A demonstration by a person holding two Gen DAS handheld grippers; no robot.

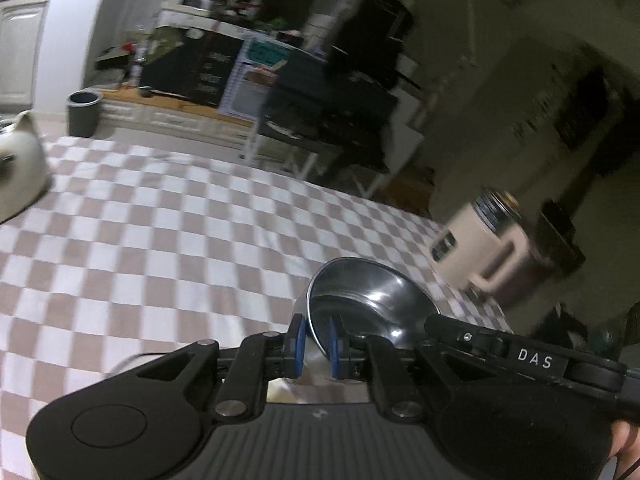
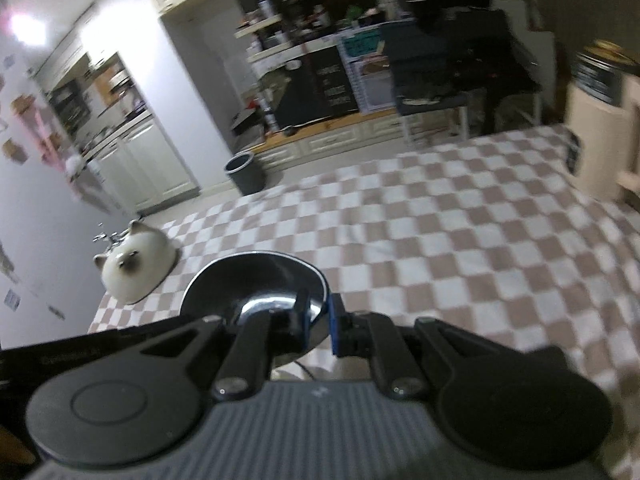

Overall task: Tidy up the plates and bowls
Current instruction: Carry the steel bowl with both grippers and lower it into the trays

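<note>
Surface: table under a brown-and-white checked cloth [image 1: 168, 240], mostly bare across the middle.

Room: kitchen in low light. Grey waste bin [image 2: 245, 173] on the floor past the table's far edge; pale cabinet doors [image 2: 156, 160] to its left; open shelving [image 2: 280, 20] crowded with jars and bottles, detail too blurred to read; dark chair [image 1: 320, 120] beyond the table.

Item 1: steel bowl [image 1: 362, 304], shiny, tilted on its side with the hollow facing the left wrist camera. Rim clamped between the blue pads [image 1: 297, 338] of the left gripper [image 1: 314, 344], one pad outside the wall and one inside. Bowl is above the near right part of the cloth.

Item 2: second steel bowl [image 2: 256, 284], dark inside, also tilted. Right gripper [image 2: 318, 316] closed on its right rim, blue pad [image 2: 335, 326] on the outer side. Bowl is above the near left part of the cloth.

Item 3: cream cat-shaped ceramic bowl [image 2: 134, 264], upside down on the cloth at the far left corner, ears pointing outward.

Item 4: cream mug-shaped container with side handle [image 1: 484, 248], metal band at the top, at the table's right edge, motion-blurred.

Pose: both grippers are low over the table's near edge, fingers pointing toward the far side.
</note>
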